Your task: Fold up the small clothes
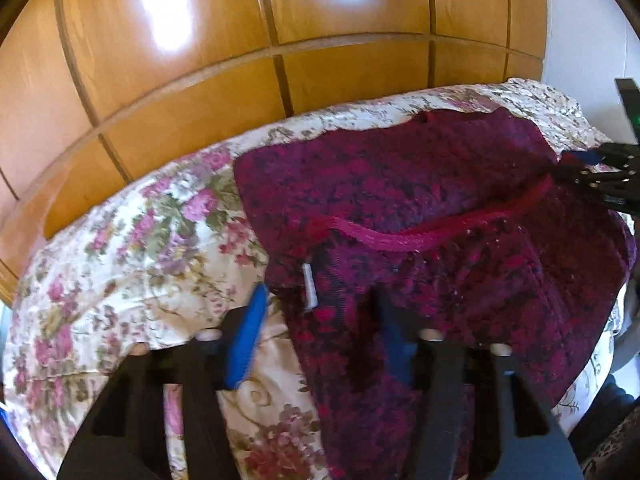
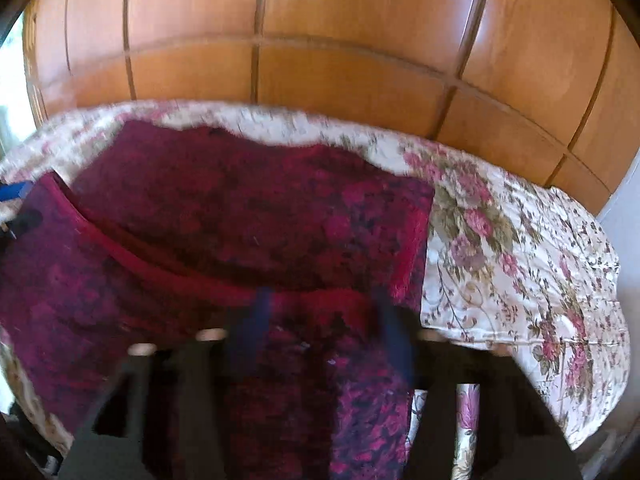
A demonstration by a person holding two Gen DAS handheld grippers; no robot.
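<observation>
Looking through the left wrist view, we see the magenta garment (image 1: 420,208) lying on the floral bedspread (image 1: 132,248), its long axis running lower left to upper right; our left gripper (image 1: 320,312) straddles its near edge, pads apart. In the right wrist view, blurred, the garment (image 2: 240,220) fills centre-left, and we cannot tell whether the right gripper (image 2: 324,320) pinches it

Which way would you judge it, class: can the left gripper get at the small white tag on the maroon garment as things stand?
Probably yes. The white tag lies uncovered on the maroon garment, just ahead of the left gripper, nothing between them.
</observation>
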